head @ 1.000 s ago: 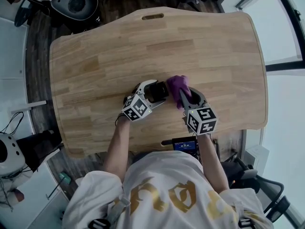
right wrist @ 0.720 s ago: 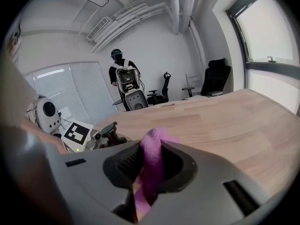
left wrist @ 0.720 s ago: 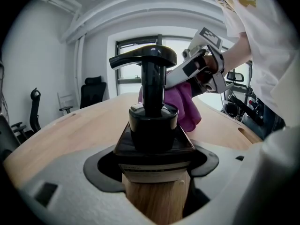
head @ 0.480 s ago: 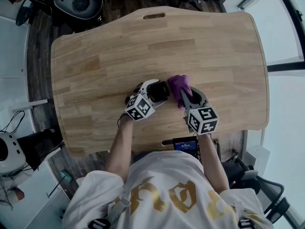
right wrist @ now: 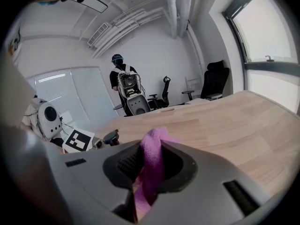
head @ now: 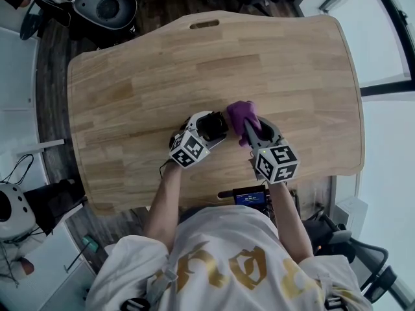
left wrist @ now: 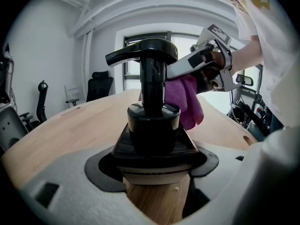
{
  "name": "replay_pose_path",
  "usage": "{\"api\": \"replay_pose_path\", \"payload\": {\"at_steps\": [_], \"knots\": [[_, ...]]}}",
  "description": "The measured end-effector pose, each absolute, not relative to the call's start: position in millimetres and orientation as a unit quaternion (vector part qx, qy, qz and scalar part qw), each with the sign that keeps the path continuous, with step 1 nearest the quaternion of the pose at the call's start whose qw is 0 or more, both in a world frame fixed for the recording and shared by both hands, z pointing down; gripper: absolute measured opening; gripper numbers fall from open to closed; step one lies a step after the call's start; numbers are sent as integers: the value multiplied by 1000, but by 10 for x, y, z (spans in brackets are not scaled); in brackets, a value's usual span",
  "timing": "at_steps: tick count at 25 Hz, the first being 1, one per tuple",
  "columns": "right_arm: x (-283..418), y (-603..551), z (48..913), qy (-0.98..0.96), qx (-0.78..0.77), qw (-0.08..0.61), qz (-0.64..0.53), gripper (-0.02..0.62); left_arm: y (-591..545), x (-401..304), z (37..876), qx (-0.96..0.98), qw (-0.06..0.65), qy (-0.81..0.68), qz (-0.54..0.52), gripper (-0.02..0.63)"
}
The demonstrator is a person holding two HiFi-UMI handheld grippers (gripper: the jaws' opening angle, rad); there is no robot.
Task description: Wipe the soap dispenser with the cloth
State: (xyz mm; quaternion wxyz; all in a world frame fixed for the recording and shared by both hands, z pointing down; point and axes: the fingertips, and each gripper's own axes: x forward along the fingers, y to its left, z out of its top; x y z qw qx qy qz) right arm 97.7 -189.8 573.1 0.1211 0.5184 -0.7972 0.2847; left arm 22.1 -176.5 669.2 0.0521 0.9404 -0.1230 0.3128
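Head view puts the work near the front middle of the wooden table point(head: 130, 76), where the soap dispenser point(head: 217, 124) stands upright with the purple cloth point(head: 241, 115) against its right side. Wiping looks under way: in the left gripper view the cloth point(left wrist: 191, 101) sits behind the black pump neck, touching it or just beside it. The next move likely calls for dragging the cloth round the neck and down the body while the dispenser point(left wrist: 153, 121) is held steady. The left gripper point(head: 209, 128) is clamped on the dispenser's wooden body below the black collar. The right gripper point(head: 248, 131) is pinched tight on a fold of cloth point(right wrist: 151, 168).
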Motion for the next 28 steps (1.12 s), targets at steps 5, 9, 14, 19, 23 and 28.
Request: {"api": "replay_pose_path", "payload": {"at_steps": [5, 9, 14, 19, 23, 28], "knots": [[988, -1903, 5667, -800, 518, 112, 281, 57, -1816, 220, 6524, 942, 51, -139, 301, 337], [939, -1910, 5542, -808, 512, 96, 274, 57, -1838, 214, 6318, 945, 47, -142, 291, 337], [871, -1839, 5370, -818, 504, 83, 263, 57, -1784, 206, 6067, 949, 56, -146, 273, 337], [846, -1742, 5188, -824, 504, 71, 248, 58, -1656, 196, 5904, 947, 30, -135, 291, 337], [849, -1665, 5023, -826, 506, 53, 242, 58, -1487, 220, 5741, 947, 27, -136, 291, 337], [755, -1536, 4809, -841, 490, 36, 229, 58, -1280, 301, 5547, 949, 17, -125, 289, 337]]}}
